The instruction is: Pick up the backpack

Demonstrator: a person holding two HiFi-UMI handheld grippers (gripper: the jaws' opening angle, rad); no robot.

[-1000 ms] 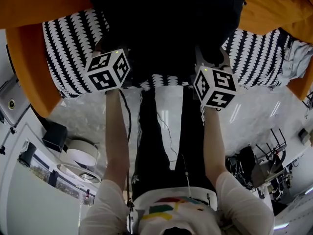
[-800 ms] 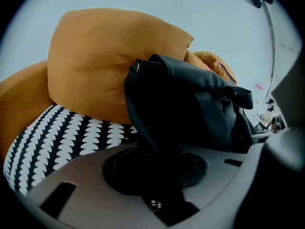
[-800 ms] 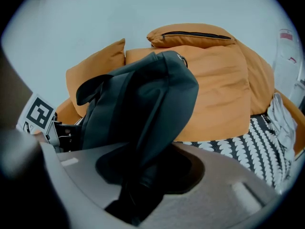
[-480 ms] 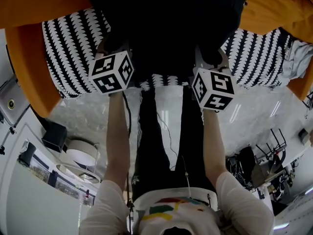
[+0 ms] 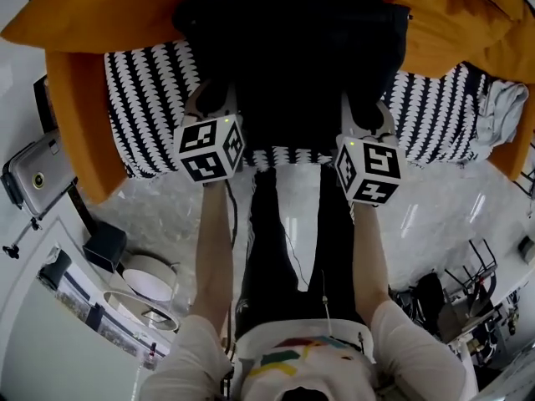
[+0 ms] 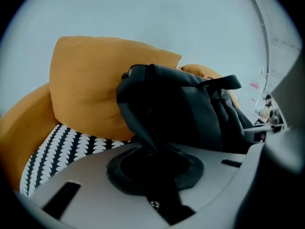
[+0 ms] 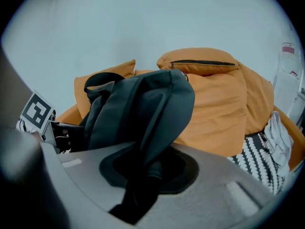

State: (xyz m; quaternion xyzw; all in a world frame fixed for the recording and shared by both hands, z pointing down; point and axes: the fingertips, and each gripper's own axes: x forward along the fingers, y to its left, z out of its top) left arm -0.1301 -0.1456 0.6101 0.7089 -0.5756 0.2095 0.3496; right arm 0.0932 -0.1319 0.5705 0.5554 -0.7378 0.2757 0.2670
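Note:
A black backpack (image 5: pixel 292 57) leans against the orange sofa cushions (image 5: pixel 100 15) over a black-and-white patterned seat (image 5: pixel 142 98). My left gripper (image 5: pixel 219 94) grips its left side and my right gripper (image 5: pixel 365 107) its right side, each with its marker cube toward me. In the left gripper view a fold of the backpack (image 6: pixel 176 113) runs down between the jaws of the left gripper (image 6: pixel 155 163). The right gripper view shows a strap of the backpack (image 7: pixel 138 113) pinched in the right gripper (image 7: pixel 145 173). Both pairs of jaws are closing on the fabric. The fingertips are buried in it.
An orange cushion (image 6: pixel 90 85) stands behind the bag, another (image 7: pixel 214 104) to its right. Grey cloth (image 5: pixel 501 111) lies on the sofa's right end. On the pale floor are a black box (image 5: pixel 104 245), round white dishes (image 5: pixel 150 270) and cabled equipment (image 5: pixel 443 291).
Both grippers have come up and toward me with the backpack's lower edge drawn along. The sofa now sits lower in the head view.

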